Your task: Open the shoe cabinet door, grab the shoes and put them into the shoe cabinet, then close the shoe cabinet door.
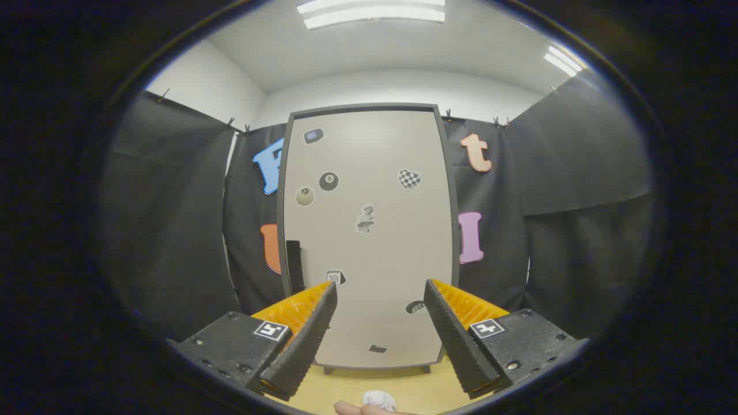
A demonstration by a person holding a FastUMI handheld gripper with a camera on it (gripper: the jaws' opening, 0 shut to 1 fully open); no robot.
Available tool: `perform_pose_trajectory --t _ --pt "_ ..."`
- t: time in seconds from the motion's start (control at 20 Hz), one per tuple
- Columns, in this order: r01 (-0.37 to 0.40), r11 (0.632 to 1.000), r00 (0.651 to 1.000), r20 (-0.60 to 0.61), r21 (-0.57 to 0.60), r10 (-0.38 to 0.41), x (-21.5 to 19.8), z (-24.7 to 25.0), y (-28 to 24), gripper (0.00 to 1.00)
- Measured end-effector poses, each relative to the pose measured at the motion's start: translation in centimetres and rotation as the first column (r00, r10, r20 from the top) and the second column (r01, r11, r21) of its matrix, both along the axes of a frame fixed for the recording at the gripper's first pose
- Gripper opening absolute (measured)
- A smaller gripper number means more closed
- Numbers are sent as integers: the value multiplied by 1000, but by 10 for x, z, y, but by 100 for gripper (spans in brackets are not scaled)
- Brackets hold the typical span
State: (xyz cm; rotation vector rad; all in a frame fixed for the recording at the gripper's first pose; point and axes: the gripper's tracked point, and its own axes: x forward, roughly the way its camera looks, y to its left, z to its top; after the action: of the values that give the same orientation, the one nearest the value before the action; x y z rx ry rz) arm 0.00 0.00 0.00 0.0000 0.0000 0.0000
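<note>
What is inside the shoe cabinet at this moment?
It cannot be seen. The cabinet stands shut beyond the open gripper; its door covers the inside. Only stickers and a dark handle show on the door.

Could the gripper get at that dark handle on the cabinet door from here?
Probably yes. The gripper is open and holds nothing, and the handle sits on the shut door beyond the fingers, nearer the left one, with nothing in between.
</note>
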Motion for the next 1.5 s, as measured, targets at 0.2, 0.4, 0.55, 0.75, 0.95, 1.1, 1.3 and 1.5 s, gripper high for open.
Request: perform_pose_trajectory --t 0.2,0.4,0.55,0.75,0.95,1.1,1.3,1.5 --pt "-2 1000 1000 -2 -19 2 -5 1 4 99" --pt "-24 1000 1000 11 7 24 -7 7 9 99" --pt "-4 1000 1000 12 18 4 -15 4 15 99" --pt "-18 1000 1000 13 19 18 -9 4 27 99" --pt "-45 999 999 -12 12 45 14 -6 46 99" --pt "-90 996 996 -21 13 90 42 -15 71 99" --pt "-148 988 989 -22 -35 147 78 -18 109 99" --pt "-144 988 989 -46 -61 141 108 -37 141 99"
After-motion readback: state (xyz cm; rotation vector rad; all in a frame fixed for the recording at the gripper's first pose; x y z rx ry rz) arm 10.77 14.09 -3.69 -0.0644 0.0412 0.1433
